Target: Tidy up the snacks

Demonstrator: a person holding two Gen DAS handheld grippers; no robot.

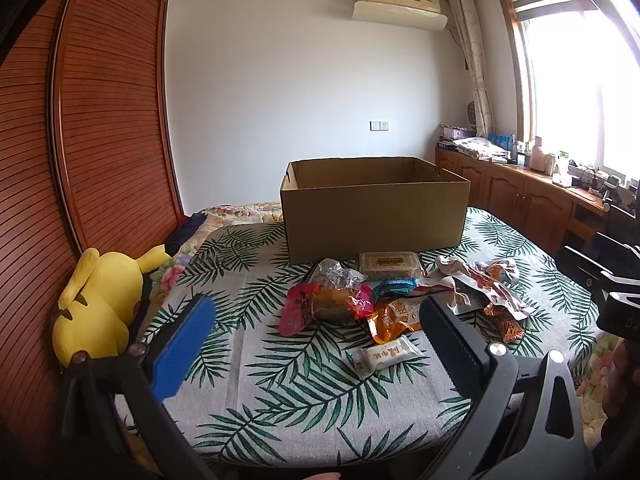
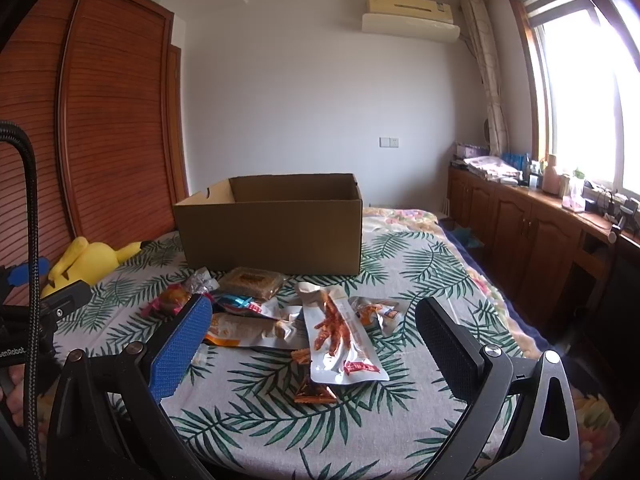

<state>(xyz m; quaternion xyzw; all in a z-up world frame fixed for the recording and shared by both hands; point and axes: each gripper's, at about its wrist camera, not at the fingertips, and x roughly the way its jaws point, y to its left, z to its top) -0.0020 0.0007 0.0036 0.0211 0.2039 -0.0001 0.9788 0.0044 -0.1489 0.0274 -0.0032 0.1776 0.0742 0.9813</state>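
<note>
Hovering wide open and empty, left gripper (image 1: pixel 316 332) and right gripper (image 2: pixel 314 334) face snack packets (image 1: pixel 396 304) before a cardboard box (image 1: pixel 374 216)

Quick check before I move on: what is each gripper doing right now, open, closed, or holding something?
Left gripper: open, holding nothing, above the snack pile.
Right gripper: open, holding nothing.
</note>
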